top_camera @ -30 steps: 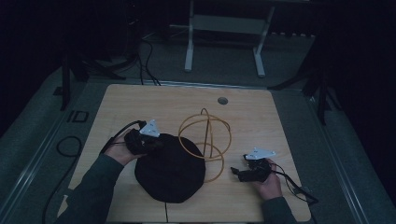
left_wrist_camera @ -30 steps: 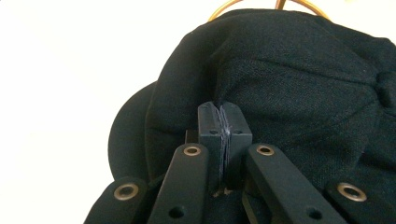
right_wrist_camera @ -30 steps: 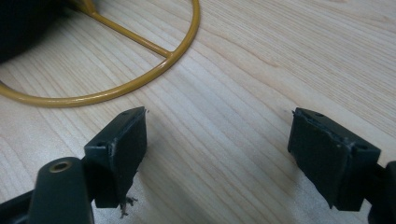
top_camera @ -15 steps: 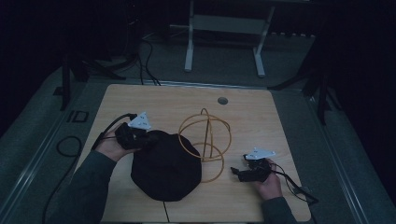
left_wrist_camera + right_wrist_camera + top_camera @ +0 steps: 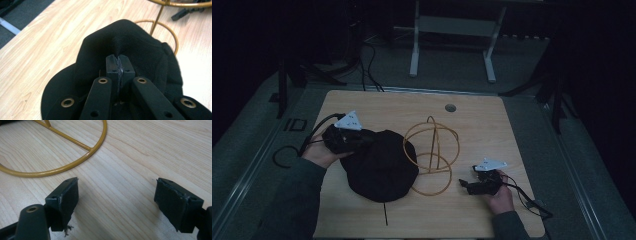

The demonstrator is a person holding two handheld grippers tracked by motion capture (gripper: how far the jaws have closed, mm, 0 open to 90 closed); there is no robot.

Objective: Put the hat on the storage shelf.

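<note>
A black cloth cap (image 5: 379, 165) lies on the wooden table (image 5: 472, 115), its left edge lifted. My left gripper (image 5: 362, 141) is shut on that edge; in the left gripper view the pads (image 5: 119, 67) pinch a fold of the black cap (image 5: 140, 47). Just right of the cap stands a gold wire stand (image 5: 432, 152) of rings and hoops, its base ring (image 5: 162, 30) partly under the cap. My right gripper (image 5: 464, 184) rests low on the table at the front right, open, with bare wood between its pads (image 5: 68, 195). The stand's base ring (image 5: 75, 162) lies just beyond them.
A small round grommet (image 5: 450, 107) sits in the table near its far edge. Cables trail off the table's left side (image 5: 312, 135) and from the right gripper (image 5: 522, 197). A white metal frame (image 5: 452, 25) stands on the floor behind.
My left gripper has risen and moved left and away with the cap's edge, pulling the cap up and bunching it. The right gripper has stayed in place.
</note>
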